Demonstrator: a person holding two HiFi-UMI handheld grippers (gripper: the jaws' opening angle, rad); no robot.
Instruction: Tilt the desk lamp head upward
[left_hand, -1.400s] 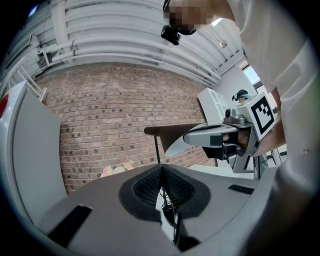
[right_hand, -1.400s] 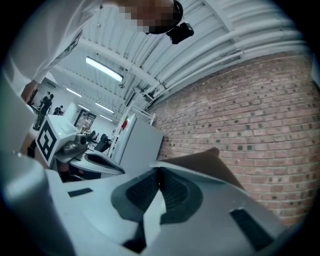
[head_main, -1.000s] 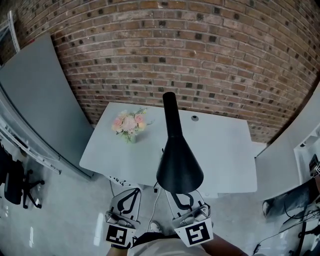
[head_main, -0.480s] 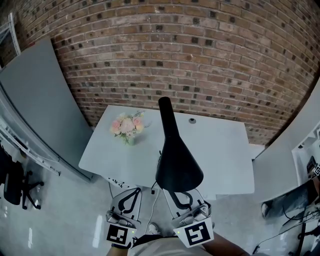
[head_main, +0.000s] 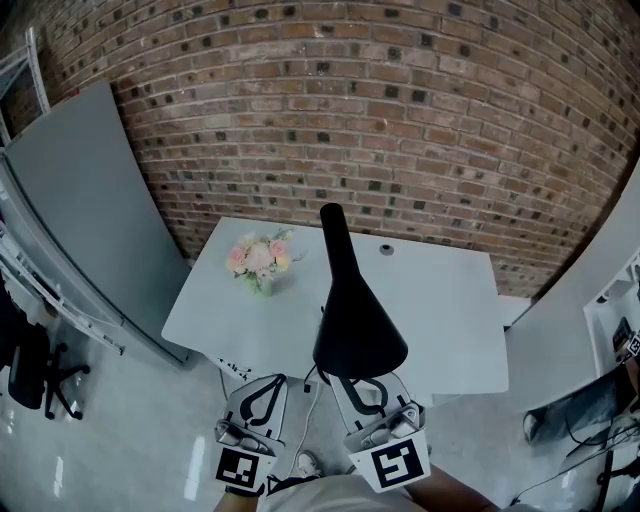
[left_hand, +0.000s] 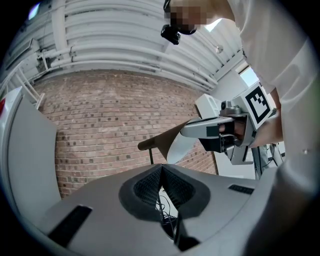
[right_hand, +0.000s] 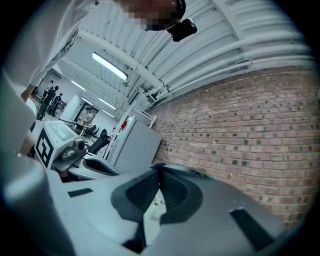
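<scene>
The black desk lamp (head_main: 357, 325) stands at the white table's (head_main: 440, 320) near edge. Its cone-shaped head points down toward me and its neck (head_main: 335, 235) rises behind it. In the left gripper view the lamp head (left_hand: 165, 141) shows above the jaws. My left gripper (head_main: 268, 383) hangs below and left of the lamp head, shut and empty, its jaw tips (left_hand: 161, 169) meeting. My right gripper (head_main: 358, 392) sits just under the lamp head's rim, which hides its tips in the head view. Its jaws (right_hand: 159, 171) are shut with nothing between them and aim at the brick wall.
A small bunch of pink flowers (head_main: 258, 257) stands on the table's left part. A brick wall (head_main: 400, 120) backs the table. A grey panel (head_main: 85, 200) leans at the left and a white one (head_main: 580, 310) at the right. Cables hang beneath the table (head_main: 312, 395).
The head view has shifted slightly. Both grippers stay low in front of the lamp, still shut. The lamp head's tilt looks unchanged.
</scene>
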